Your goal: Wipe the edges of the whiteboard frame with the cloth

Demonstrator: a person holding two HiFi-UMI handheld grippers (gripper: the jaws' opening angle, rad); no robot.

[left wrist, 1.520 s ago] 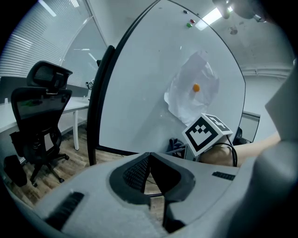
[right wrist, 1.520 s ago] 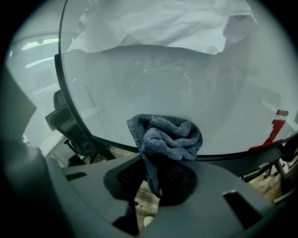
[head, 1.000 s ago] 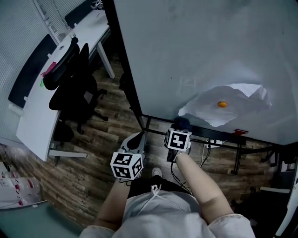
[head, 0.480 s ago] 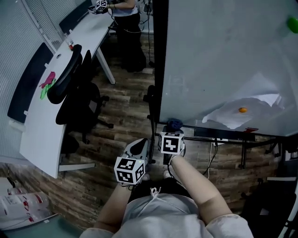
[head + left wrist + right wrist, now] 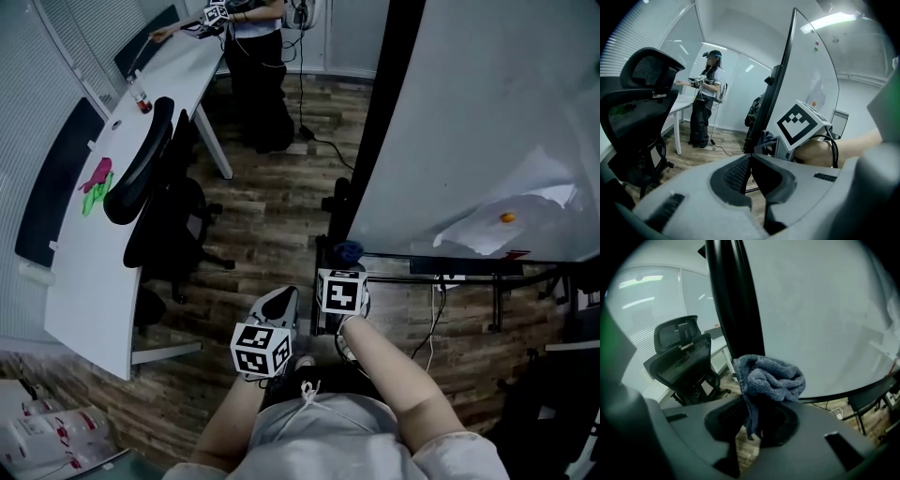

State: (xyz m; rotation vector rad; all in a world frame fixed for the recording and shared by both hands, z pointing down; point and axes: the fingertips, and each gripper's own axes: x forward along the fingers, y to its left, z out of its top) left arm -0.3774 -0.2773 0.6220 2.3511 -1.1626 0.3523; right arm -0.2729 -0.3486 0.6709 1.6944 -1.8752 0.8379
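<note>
The whiteboard [image 5: 487, 112] stands at the right, its black left frame edge [image 5: 375, 122] slanting down to a lower corner. My right gripper [image 5: 345, 267] is shut on a bunched blue cloth [image 5: 349, 250] just below that corner. In the right gripper view the cloth [image 5: 769, 377] sticks up from the shut right gripper [image 5: 751, 404], right in front of the black frame edge [image 5: 735, 301]; I cannot tell if they touch. My left gripper [image 5: 278, 303] hangs lower left. In the left gripper view it [image 5: 750, 158] is shut on nothing, with the frame edge [image 5: 780, 84] ahead.
A black office chair [image 5: 155, 197] and a white desk [image 5: 103, 234] stand to the left over wood flooring. A person [image 5: 253, 56] stands at the desk's far end. Paper with an orange magnet [image 5: 507, 217] hangs on the board. The stand's black bars [image 5: 450, 262] and cables lie below it.
The view has swung left, so the board's left edge now sits further right. The right gripper with the cloth has shifted from under the bottom rail to the lower left corner. A person came into view.
</note>
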